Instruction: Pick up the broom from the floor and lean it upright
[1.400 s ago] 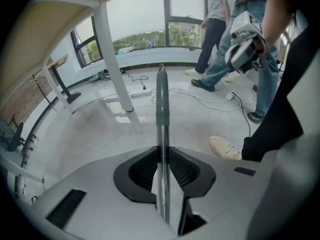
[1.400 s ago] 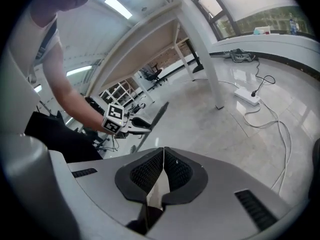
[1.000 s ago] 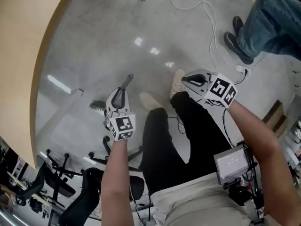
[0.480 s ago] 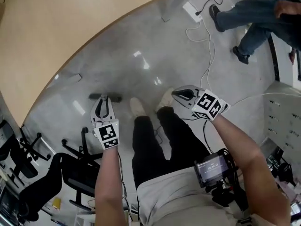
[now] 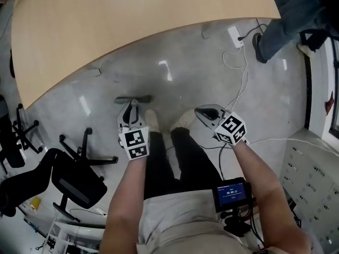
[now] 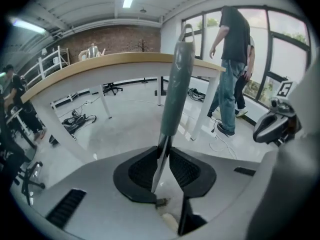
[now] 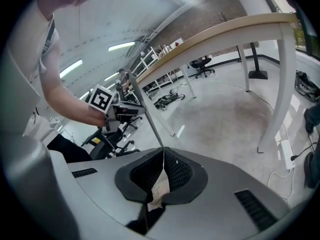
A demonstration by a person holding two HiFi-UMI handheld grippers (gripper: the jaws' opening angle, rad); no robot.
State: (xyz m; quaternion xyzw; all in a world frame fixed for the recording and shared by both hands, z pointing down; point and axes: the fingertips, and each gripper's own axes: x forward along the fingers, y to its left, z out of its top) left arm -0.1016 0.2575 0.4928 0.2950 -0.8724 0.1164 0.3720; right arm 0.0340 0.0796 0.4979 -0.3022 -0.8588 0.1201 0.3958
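Note:
The broom stands nearly upright, its dark head (image 5: 132, 98) on the grey floor in front of my feet. Its metal shaft runs up between the pads of my left gripper (image 5: 131, 115), which is shut on it. In the left gripper view the shaft (image 6: 160, 161) sits pinched between the jaws, with the grey-green grip (image 6: 177, 79) rising above. My right gripper (image 5: 204, 111) hangs to the right, apart from the broom, with its jaws together and nothing in them. The right gripper view shows the thin broom shaft (image 7: 145, 114) and the left gripper (image 7: 122, 109) beyond its shut pads (image 7: 172, 171).
A wooden-topped table (image 5: 132, 20) on white legs spans the far side. An office chair (image 5: 69, 179) stands at the left. A white cable and power strip (image 5: 235, 36) lie on the floor near a standing person (image 5: 286, 20). White cabinets (image 5: 312, 163) are at the right.
My left gripper has risen and rolled with the broom in it, bringing the shaft from slanting to nearly upright. The right gripper rose a little, still shut and holding nothing.

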